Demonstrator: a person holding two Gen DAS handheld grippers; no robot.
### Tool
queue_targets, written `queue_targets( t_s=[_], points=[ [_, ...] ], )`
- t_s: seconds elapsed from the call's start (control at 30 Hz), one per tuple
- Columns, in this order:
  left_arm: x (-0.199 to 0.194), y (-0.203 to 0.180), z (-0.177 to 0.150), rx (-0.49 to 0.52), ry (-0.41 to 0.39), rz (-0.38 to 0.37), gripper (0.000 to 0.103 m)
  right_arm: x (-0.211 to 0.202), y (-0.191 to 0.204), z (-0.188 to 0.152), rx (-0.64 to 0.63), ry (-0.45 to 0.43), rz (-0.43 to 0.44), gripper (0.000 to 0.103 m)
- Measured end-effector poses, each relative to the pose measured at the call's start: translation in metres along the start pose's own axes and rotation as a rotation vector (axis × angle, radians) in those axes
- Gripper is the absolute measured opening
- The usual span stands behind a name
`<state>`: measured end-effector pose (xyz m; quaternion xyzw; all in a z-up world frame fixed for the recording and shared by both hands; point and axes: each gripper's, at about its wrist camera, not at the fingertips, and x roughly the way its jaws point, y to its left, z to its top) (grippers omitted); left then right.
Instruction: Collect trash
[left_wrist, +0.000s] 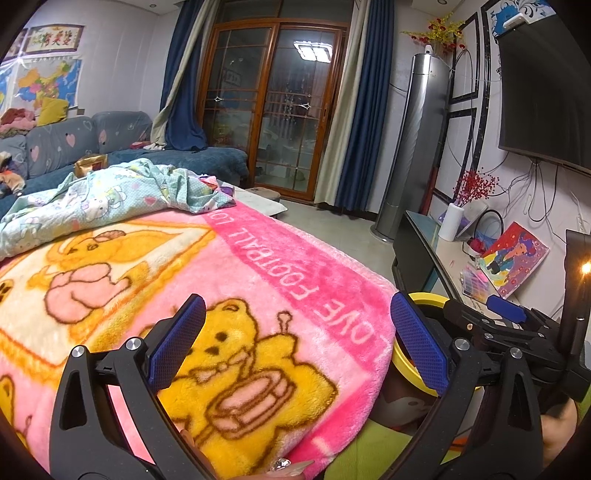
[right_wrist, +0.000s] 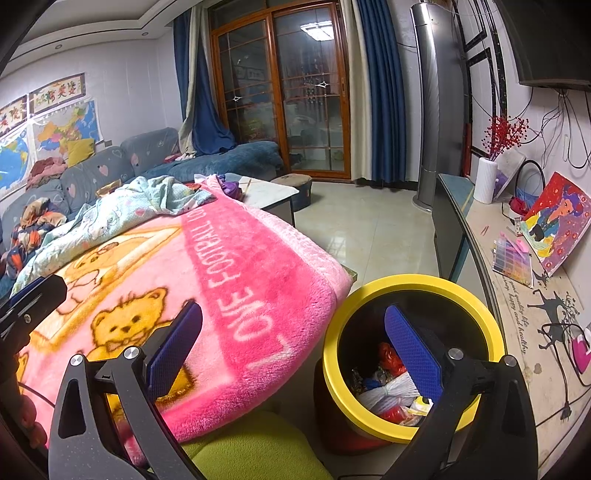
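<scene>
Right wrist view: the right gripper (right_wrist: 293, 347) hangs with its 2 blue-padded fingers spread wide and holding nothing. Its right finger sits over the mouth of a yellow-rimmed trash bin (right_wrist: 413, 286), which stands on the floor just right of a pink teddy-bear blanket (right_wrist: 258, 280). Inside the bin lies trash (right_wrist: 391, 387): a white bundle, red wrappers and smaller scraps. The blanket carries the words "LOVE FOOTBALL" and covers a low tabletop; a crumpled pale-green cartoon quilt (right_wrist: 122, 210) lies on its far left part. Part of the left gripper shows at the left edge of this view.

In the left wrist view, the left gripper (left_wrist: 297, 343) is also spread wide and empty, above the near part of the blanket (left_wrist: 258, 280). The bin's yellow rim (left_wrist: 428, 297) shows just behind its right finger, and the right gripper (left_wrist: 506, 310) reaches in from the right above it.

Farther off, a blue sofa (left_wrist: 66, 144) stands at the left, a wooden glass door (left_wrist: 273, 110) at the far wall, and a tall grey air conditioner (left_wrist: 413, 147) to its right. A TV cabinet (right_wrist: 517, 295) along the right wall bears a white vase (right_wrist: 485, 181) and a colourful painting (right_wrist: 557, 221).
</scene>
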<state>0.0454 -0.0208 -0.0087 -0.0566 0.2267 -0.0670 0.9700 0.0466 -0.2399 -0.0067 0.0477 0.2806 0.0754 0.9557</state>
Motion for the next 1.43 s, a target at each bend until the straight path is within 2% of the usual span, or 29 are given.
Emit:
queue_targets(
  t_s=[0.6, 0.83, 0.9, 1.03, 1.1, 1.17, 1.23, 1.3, 1.37, 1.4, 1.43],
  points=[
    [0.001, -0.002, -0.008, -0.002, 0.017, -0.004, 0.092, 0.000, 0.000, 0.001, 0.000, 0.001, 0.001, 0.096],
    [0.012, 0.001, -0.008, -0.014, 0.072, 0.010, 0.092, 0.002, 0.000, 0.000, -0.001, 0.002, 0.008, 0.096],
    [0.014, 0.005, -0.010, -0.021, 0.091, 0.033, 0.092, 0.003, 0.001, 0.000, -0.003, 0.000, 0.022, 0.096],
    [0.014, 0.022, -0.009, -0.078, 0.110, 0.033, 0.092, 0.010, 0.022, 0.007, -0.050, 0.022, 0.095, 0.096],
    [0.008, 0.038, -0.007, -0.118, 0.110, 0.042, 0.092, 0.012, 0.042, 0.014, -0.097, 0.026, 0.144, 0.096],
    [0.002, 0.060, -0.007, -0.164, 0.134, 0.059, 0.092, 0.015, 0.074, 0.023, -0.144, 0.035, 0.238, 0.096],
    [-0.014, 0.095, -0.007, -0.207, 0.137, 0.146, 0.092, 0.021, 0.111, 0.031, -0.190, 0.063, 0.335, 0.096],
    [-0.036, 0.137, -0.012, -0.232, 0.133, 0.296, 0.092, 0.032, 0.165, 0.031, -0.261, 0.128, 0.459, 0.096],
    [-0.054, 0.185, -0.020, -0.285, 0.173, 0.464, 0.092, 0.044, 0.233, 0.020, -0.336, 0.220, 0.589, 0.096],
    [-0.070, 0.222, -0.030, -0.345, 0.200, 0.567, 0.092, 0.051, 0.264, 0.012, -0.369, 0.270, 0.642, 0.096],
    [-0.078, 0.242, -0.036, -0.380, 0.218, 0.620, 0.092, 0.058, 0.292, 0.002, -0.391, 0.307, 0.672, 0.096]
  ],
)
